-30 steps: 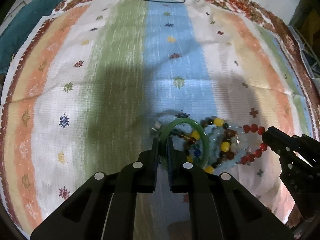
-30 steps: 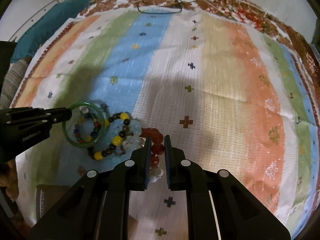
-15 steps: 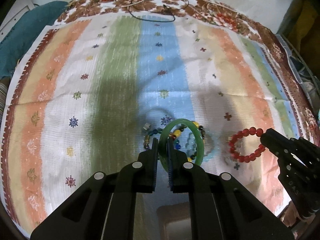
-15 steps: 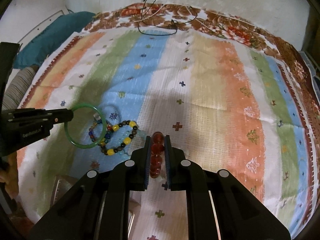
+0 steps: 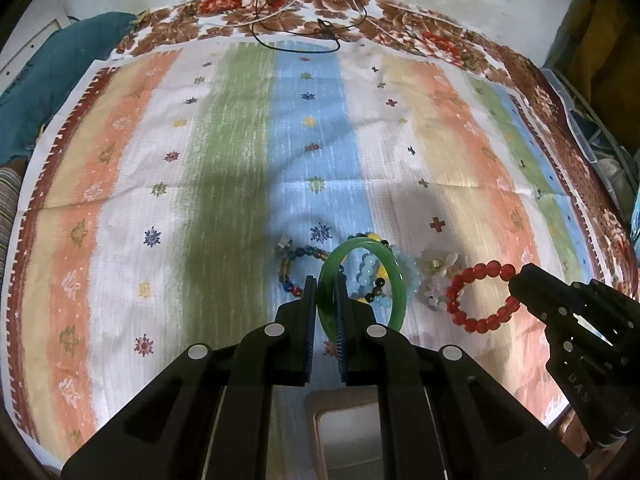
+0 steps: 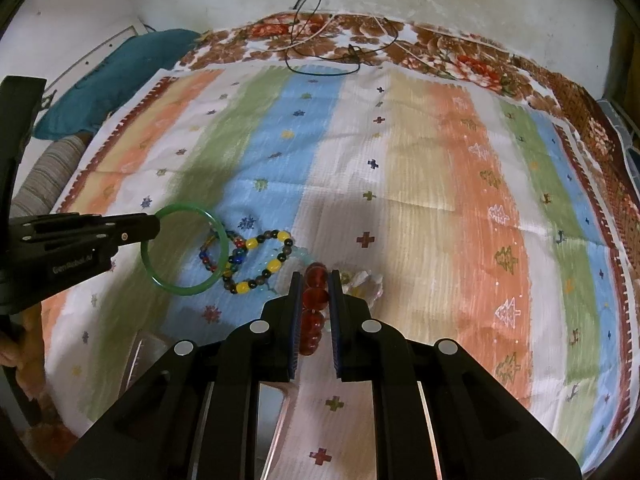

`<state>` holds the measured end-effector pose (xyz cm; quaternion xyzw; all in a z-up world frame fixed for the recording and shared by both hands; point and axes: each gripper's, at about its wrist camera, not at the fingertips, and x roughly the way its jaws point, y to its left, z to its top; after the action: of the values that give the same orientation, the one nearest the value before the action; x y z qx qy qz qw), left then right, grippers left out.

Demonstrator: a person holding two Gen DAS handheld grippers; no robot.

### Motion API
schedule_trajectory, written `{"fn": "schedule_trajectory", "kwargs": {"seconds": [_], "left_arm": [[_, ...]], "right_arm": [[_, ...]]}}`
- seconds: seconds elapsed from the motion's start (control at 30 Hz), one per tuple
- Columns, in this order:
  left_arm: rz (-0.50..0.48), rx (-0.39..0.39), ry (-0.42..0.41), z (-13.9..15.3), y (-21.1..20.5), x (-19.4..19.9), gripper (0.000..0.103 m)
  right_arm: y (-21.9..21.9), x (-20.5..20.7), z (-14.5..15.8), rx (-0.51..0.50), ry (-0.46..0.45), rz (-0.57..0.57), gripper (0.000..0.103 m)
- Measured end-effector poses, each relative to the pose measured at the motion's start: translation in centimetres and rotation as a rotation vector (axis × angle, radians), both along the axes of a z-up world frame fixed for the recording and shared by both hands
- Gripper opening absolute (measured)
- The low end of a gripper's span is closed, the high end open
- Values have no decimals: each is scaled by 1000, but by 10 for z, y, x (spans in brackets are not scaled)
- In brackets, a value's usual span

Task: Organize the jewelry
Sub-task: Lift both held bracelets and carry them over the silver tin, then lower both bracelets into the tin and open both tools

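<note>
My left gripper [image 5: 324, 286] is shut on a green bangle [image 5: 396, 280] and holds it above the striped cloth; the bangle also shows at the left of the right wrist view [image 6: 158, 276]. My right gripper [image 6: 316, 280] is shut on a red bead bracelet [image 6: 314, 300], which hangs from its tips in the left wrist view [image 5: 472, 318]. On the cloth below lie a yellow-and-dark bead bracelet [image 6: 256, 268], a multicolour bead bracelet [image 5: 290, 268], a pale blue bead bracelet [image 5: 410, 268] and a whitish bracelet [image 5: 438, 264].
A brown-rimmed tray or box [image 5: 344, 432] sits at the cloth's near edge under the left gripper. Black and white cables [image 6: 320, 52] lie at the far edge. A teal cushion [image 6: 116, 76] is at the far left.
Both grippers have risen and pulled back with their pieces. The green bangle and the red bracelet are now lifted clear of the pile, and more of the cloth shows.
</note>
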<state>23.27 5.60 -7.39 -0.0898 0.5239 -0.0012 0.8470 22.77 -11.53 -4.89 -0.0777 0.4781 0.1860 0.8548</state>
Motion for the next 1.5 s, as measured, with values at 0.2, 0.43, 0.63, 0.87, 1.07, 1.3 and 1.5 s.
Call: {"fn": "schedule_trajectory", "kwargs": {"seconds": [0.2, 0.43, 0.63, 0.87, 1.07, 1.3, 1.5], "left_arm": [[-5, 6, -23, 10, -2, -17, 8], [-8, 2, -47, 21, -4, -38, 8], [-14, 4, -57, 25, -10, -54, 8], [-26, 8, -83, 34, -19, -74, 8], [-27, 3, -91, 35, -20, -86, 8], [-38, -7, -98, 37, -21, -101, 8], [-63, 13, -83, 32, -32, -110, 8]], "right_arm": [[0, -15, 8, 12, -17, 10, 13], [1, -34, 22, 35, -50, 19, 13], [2, -47, 28, 50, -63, 26, 13], [1, -59, 31, 72, -64, 29, 13], [-3, -72, 33, 90, -69, 35, 14], [-6, -90, 30, 100, -57, 38, 14], [-8, -98, 26, 107, -40, 39, 14]]}}
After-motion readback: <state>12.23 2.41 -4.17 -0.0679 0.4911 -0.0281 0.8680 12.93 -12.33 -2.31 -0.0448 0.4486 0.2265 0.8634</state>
